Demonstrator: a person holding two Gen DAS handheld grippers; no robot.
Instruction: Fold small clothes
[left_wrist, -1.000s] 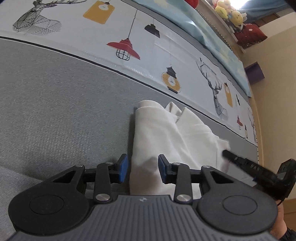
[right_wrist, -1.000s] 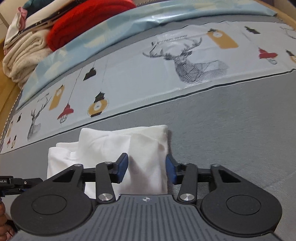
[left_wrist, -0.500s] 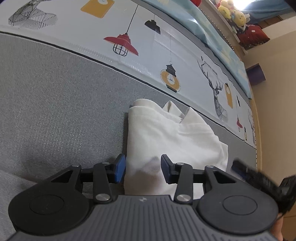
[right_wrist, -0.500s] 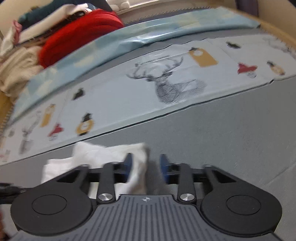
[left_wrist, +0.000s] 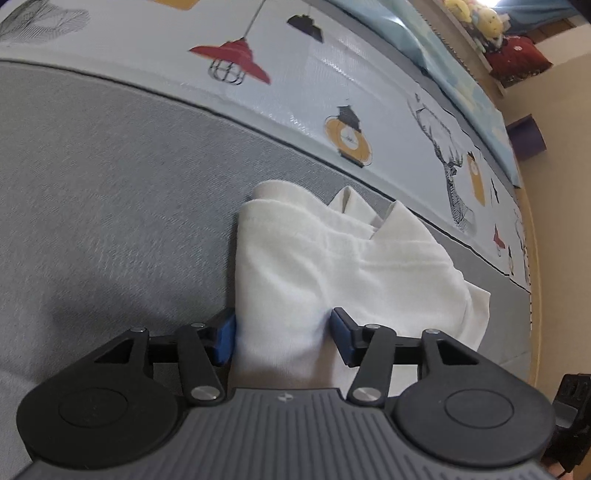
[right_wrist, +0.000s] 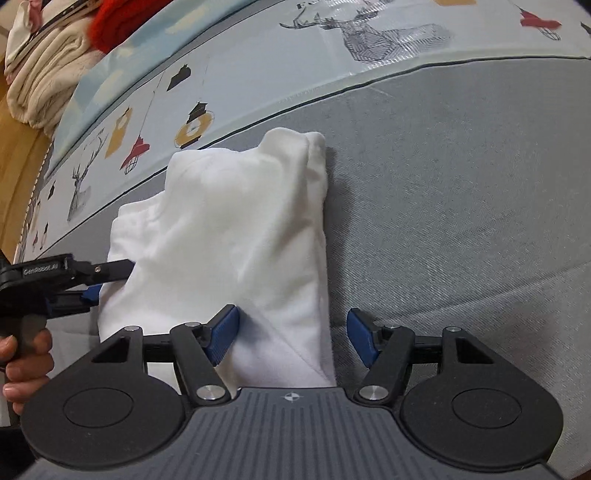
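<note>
A small white garment (left_wrist: 332, 266) lies folded on the grey bed cover; it also shows in the right wrist view (right_wrist: 240, 236). My left gripper (left_wrist: 282, 338) is open, its blue pads either side of the garment's near left corner. My right gripper (right_wrist: 293, 338) is open, straddling the garment's near right edge, one pad on the cloth and one over the grey cover. The left gripper also shows at the left of the right wrist view (right_wrist: 107, 277), at the garment's left edge.
A patterned sheet with lamps and deer (left_wrist: 332, 74) runs behind the garment. A pile of folded clothes, cream and red (right_wrist: 55, 55), sits at the far left. Plush toys (left_wrist: 480, 18) and a wall stand at the far right.
Both grippers have moved closer to the garment's near corners. The right gripper swung back over the cloth's right edge. Both jaws stand wider than before.
</note>
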